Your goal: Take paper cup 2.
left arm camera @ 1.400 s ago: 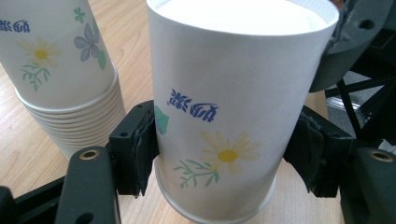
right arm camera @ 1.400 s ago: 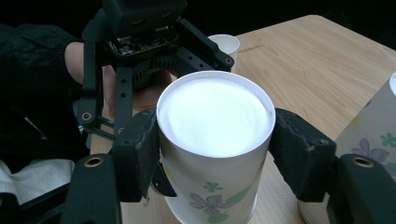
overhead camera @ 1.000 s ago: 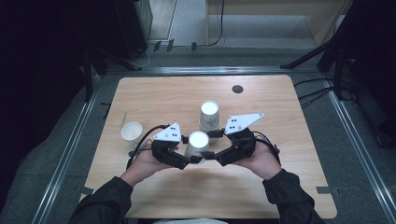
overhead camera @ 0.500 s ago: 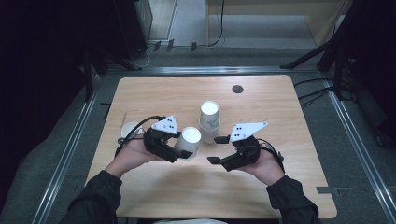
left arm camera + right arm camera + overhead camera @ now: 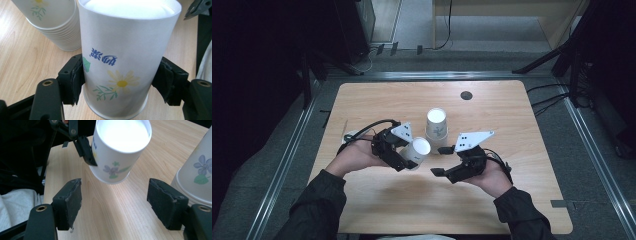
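A white paper cup [image 5: 418,150] with a flower print hangs bottom-up and tilted, just above the wooden table [image 5: 512,110]. My left gripper [image 5: 406,159] is shut on its sides; in the left gripper view both pads press the cup [image 5: 122,50] near its rim. My right gripper [image 5: 438,161] stands open to the cup's right. Its jaws have just been closing a little, with nothing between them. In the right gripper view the cup [image 5: 117,152] floats beyond my right gripper [image 5: 113,205]. A stack of upturned cups [image 5: 436,125] stands behind.
A small white object [image 5: 352,135] lies behind the left hand near the table's left edge. A dark round hole [image 5: 466,95] sits at the back of the table. The cup stack [image 5: 197,175] stands close beside the right jaw.
Both grippers were together at the cup a second ago. The right one has let go and drawn off to the right; the left one has carried the cup left and slightly up.
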Demonstrator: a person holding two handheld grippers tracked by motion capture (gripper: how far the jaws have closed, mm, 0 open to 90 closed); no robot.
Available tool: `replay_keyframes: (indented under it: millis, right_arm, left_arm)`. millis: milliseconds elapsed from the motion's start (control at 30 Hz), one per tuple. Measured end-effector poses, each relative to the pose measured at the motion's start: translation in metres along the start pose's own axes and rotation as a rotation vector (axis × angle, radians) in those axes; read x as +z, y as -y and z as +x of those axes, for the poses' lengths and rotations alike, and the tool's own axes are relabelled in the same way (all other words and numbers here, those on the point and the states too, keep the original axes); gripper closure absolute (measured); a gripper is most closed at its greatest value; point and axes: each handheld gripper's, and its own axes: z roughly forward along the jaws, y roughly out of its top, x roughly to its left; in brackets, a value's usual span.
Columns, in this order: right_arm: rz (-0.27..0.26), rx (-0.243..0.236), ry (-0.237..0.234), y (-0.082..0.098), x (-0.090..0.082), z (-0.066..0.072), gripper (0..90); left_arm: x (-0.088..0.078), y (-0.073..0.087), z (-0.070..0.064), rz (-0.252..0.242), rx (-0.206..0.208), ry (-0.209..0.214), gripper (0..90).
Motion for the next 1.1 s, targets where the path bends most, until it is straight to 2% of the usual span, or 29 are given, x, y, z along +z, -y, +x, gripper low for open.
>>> replay_keyframes:
  millis: [67, 300, 400, 867, 967, 1100]
  right_arm:
    - [0.001, 0.002, -0.003, 0.0, 0.001, 0.0, 27.9]
    - [0.022, -0.01, -0.02, 0.002, 0.01, -0.002, 26.5]
    - [0.031, -0.019, -0.029, 0.002, 0.014, -0.001, 25.5]
    - [0.063, -0.041, -0.078, 0.001, 0.026, 0.004, 24.9]
    - [0.072, -0.046, -0.091, 0.001, 0.028, 0.006, 27.1]
    - [0.083, -0.057, -0.105, 0.001, 0.028, 0.007, 34.4]
  left_arm:
    - [0.004, 0.0, -0.001, -0.003, 0.005, 0.013, 30.9]
    - [0.02, 0.001, -0.009, 0.071, 0.042, 0.021, 30.4]
    - [0.025, -0.001, -0.014, 0.092, 0.075, 0.027, 30.4]
    - [0.038, -0.007, -0.032, 0.121, 0.146, 0.067, 30.2]
    - [0.039, -0.008, -0.032, 0.121, 0.144, 0.071, 30.3]
    - [0.039, -0.007, -0.032, 0.121, 0.142, 0.07, 30.3]
